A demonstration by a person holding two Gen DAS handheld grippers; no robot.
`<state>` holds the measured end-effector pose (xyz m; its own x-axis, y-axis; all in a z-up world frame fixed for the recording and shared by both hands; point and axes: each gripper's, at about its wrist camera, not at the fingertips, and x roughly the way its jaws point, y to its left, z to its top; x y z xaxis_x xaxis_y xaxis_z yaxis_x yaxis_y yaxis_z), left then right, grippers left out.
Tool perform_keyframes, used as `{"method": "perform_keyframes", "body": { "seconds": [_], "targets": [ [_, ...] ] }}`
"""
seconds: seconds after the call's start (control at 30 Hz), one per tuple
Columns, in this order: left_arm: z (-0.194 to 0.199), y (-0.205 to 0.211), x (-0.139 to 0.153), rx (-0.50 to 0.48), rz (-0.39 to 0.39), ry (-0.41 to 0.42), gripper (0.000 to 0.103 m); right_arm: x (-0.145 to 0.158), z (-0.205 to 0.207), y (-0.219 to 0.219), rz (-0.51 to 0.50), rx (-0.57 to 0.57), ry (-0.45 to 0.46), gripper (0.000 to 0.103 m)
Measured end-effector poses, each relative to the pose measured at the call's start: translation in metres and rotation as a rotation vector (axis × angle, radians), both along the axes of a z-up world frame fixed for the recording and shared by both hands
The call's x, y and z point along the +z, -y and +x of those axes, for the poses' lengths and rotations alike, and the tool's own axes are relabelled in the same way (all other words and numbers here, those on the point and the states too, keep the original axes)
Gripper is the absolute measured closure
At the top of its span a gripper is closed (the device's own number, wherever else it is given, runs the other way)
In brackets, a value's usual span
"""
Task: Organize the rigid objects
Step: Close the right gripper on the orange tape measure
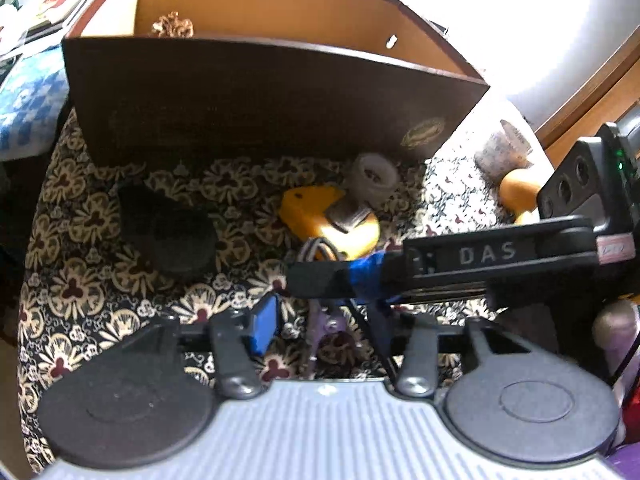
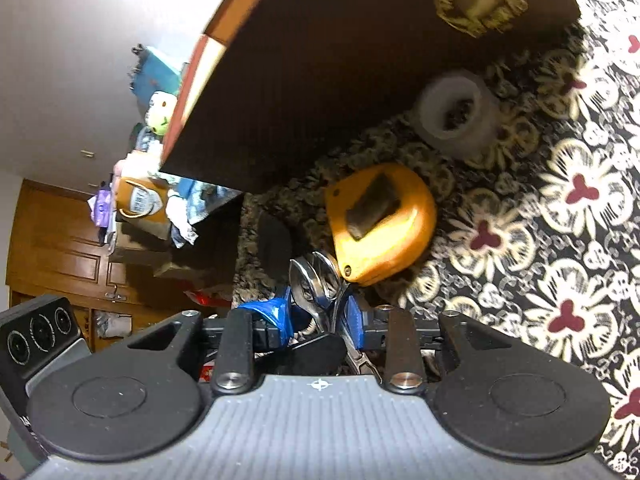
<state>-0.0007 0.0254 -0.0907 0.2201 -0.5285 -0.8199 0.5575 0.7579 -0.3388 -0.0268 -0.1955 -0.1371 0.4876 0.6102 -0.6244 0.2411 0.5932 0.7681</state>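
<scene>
Right now the right gripper (image 2: 316, 320) pinches metal pliers (image 2: 320, 284) between its blue pads, near the yellow tape measure (image 2: 380, 224), short of the box (image 1: 276, 108). Its thin grip could slip mid-lift. How wide the left gripper (image 1: 324, 320) stands, I cannot tell.

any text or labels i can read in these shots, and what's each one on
"DAS": on the arm of the right gripper, left wrist view.
Gold oval emblem on the dark box: too blurred to read.
Label on a brown bag, background of right wrist view: too small to read.
</scene>
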Motion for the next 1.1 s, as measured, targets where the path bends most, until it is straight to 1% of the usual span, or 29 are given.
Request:
{"method": "perform_keyframes", "body": {
  "seconds": [0.07, 0.1, 0.2, 0.27, 0.33, 0.37, 0.4, 0.47, 0.5, 0.53, 0.6, 0.7, 0.83, 0.93, 1.1],
  "targets": [
    [0.001, -0.003, -0.001, 0.007, 0.007, 0.002, 0.051, -0.003, -0.002, 0.005, 0.005, -0.011, -0.026, 0.089],
    [0.002, -0.005, -0.001, 0.010, 0.008, 0.005, 0.051, -0.003, -0.005, 0.010, 0.011, -0.016, -0.029, 0.087],
    [0.005, -0.006, 0.003, 0.008, -0.002, 0.016, 0.049, 0.000, -0.012, 0.020, 0.017, -0.052, -0.025, 0.086],
    [0.007, -0.005, 0.006, 0.001, -0.013, 0.030, 0.046, 0.003, -0.015, 0.027, 0.000, -0.077, -0.024, 0.086],
    [0.010, 0.001, 0.009, -0.006, -0.019, 0.042, 0.046, 0.005, -0.017, 0.034, -0.036, -0.112, -0.034, 0.085],
    [0.013, 0.005, 0.010, -0.010, -0.024, 0.048, 0.046, 0.006, -0.018, 0.038, -0.043, -0.129, -0.039, 0.086],
    [0.016, 0.010, 0.011, -0.016, -0.033, 0.053, 0.046, 0.004, -0.019, 0.040, -0.031, -0.143, -0.045, 0.086],
    [0.020, 0.023, 0.015, -0.048, -0.041, 0.081, 0.044, 0.003, -0.019, 0.044, -0.021, -0.163, -0.052, 0.086],
    [0.021, 0.030, 0.016, -0.070, -0.031, 0.114, 0.043, 0.003, -0.020, 0.046, -0.030, -0.169, -0.050, 0.086],
    [0.022, 0.036, 0.015, -0.095, -0.019, 0.140, 0.041, 0.005, -0.020, 0.046, -0.046, -0.170, -0.045, 0.086],
    [0.029, 0.046, 0.010, -0.130, 0.003, 0.156, 0.041, 0.010, -0.022, 0.046, -0.099, -0.179, -0.033, 0.087],
    [0.042, 0.051, 0.006, -0.164, -0.008, 0.132, 0.041, 0.009, -0.024, 0.055, -0.108, -0.204, -0.028, 0.086],
    [0.053, 0.051, 0.003, -0.161, -0.035, 0.097, 0.041, 0.003, -0.021, 0.060, -0.096, -0.221, -0.008, 0.087],
    [0.057, 0.046, 0.003, -0.177, -0.065, 0.068, 0.041, 0.000, -0.016, 0.061, -0.088, -0.236, 0.009, 0.087],
    [0.051, 0.042, 0.002, -0.246, -0.054, 0.063, 0.041, -0.002, -0.008, 0.060, -0.062, -0.223, 0.014, 0.088]
  ]
}}
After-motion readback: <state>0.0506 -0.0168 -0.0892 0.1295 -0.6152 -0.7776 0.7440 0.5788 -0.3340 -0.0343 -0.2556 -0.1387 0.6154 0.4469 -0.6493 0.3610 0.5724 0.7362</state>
